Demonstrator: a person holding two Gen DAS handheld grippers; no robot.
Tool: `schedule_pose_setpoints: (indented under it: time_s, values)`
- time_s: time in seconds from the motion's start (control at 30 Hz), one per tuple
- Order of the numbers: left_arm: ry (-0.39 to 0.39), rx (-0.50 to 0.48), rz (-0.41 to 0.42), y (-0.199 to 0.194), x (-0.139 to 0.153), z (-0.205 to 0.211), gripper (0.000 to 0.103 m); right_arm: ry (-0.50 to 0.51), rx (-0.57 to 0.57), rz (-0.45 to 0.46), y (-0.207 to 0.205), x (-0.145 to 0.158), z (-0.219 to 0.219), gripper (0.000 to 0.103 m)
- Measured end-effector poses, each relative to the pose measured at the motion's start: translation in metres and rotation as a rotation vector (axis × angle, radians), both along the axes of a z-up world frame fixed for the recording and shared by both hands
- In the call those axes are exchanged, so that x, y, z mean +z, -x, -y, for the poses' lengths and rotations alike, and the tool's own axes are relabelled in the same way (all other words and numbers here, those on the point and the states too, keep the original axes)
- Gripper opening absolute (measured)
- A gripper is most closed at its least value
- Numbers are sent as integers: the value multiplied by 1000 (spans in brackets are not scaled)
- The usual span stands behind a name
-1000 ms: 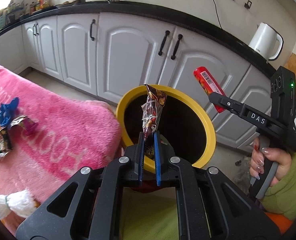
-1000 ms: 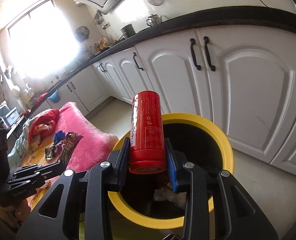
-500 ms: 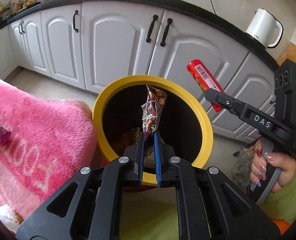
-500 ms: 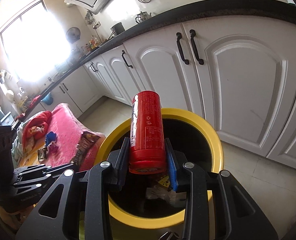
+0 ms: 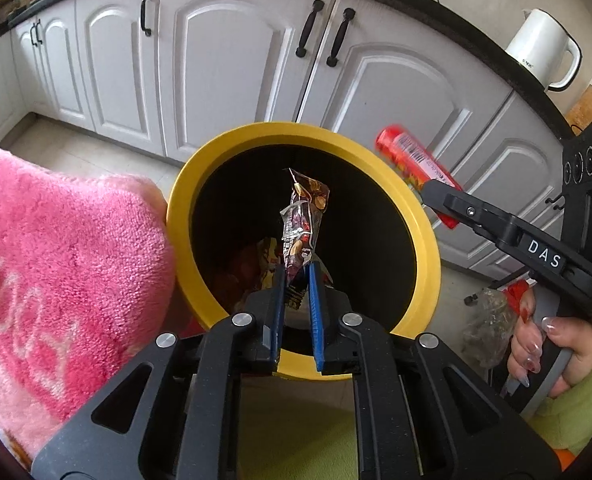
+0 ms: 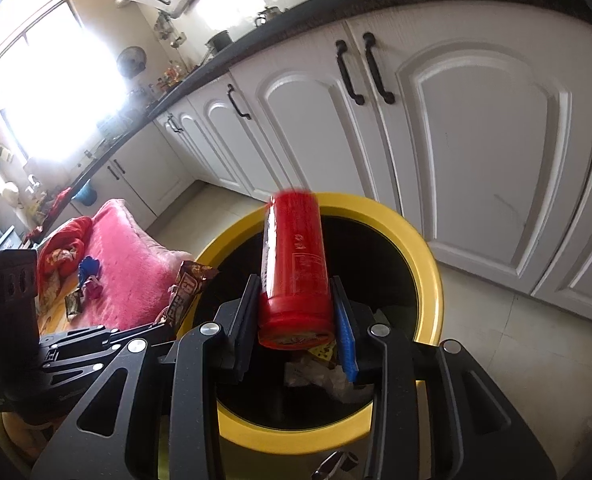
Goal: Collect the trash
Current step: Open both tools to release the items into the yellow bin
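Left wrist: left gripper [image 5: 297, 280] pinches crinkled wrapper [image 5: 304, 228]; right gripper [image 6: 296, 304] clamps red can [image 6: 294, 264] over yellow-rimmed bin [image 5: 424, 236]

My left gripper [image 5: 296, 276] was matte black plastic with a speckled finish, triangular cut-outs in its arms, four round silver screws across the linkage, and blue pads [image 5: 315, 312] lining the inner faces of the fingers. My right gripper [image 6: 296, 312] was built the same and carried white "DAS" lettering along its side. My right hand [image 5: 552, 344] wore long polished nails, and my sleeve [image 5: 576, 412] was light green.
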State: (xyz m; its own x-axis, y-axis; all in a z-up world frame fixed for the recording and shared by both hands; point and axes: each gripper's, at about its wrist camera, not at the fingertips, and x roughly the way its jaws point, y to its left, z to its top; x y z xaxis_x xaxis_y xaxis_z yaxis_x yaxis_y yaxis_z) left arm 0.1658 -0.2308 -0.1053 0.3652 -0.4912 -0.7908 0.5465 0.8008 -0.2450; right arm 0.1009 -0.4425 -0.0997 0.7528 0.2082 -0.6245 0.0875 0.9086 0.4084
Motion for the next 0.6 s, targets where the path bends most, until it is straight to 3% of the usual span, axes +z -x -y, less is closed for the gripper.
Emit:
schedule_pose_setpoints:
  time_s: [0.07,0.1,0.27,0.43,0.53,0.6]
  values:
    - [-5,17,-2,-2,-2,-1,26,-9,-18,0,1,-1,3,48]
    - [-7,27,-5,-3,-3,-2,41,-9,-29,2,2,-1,6,50]
    - [3,61,-12,-2,-1,-11,46,-17,-68,21,5,2,12,56]
    - [28,109,12,6,10,-28,77,21,-72,64,7,13,6,60]
    - [44,142,32,10,21,-40,89,51,-65,101,11,23,0,65]
    - [57,172,52,13,31,-51,92,71,-58,130,13,31,-5,66]
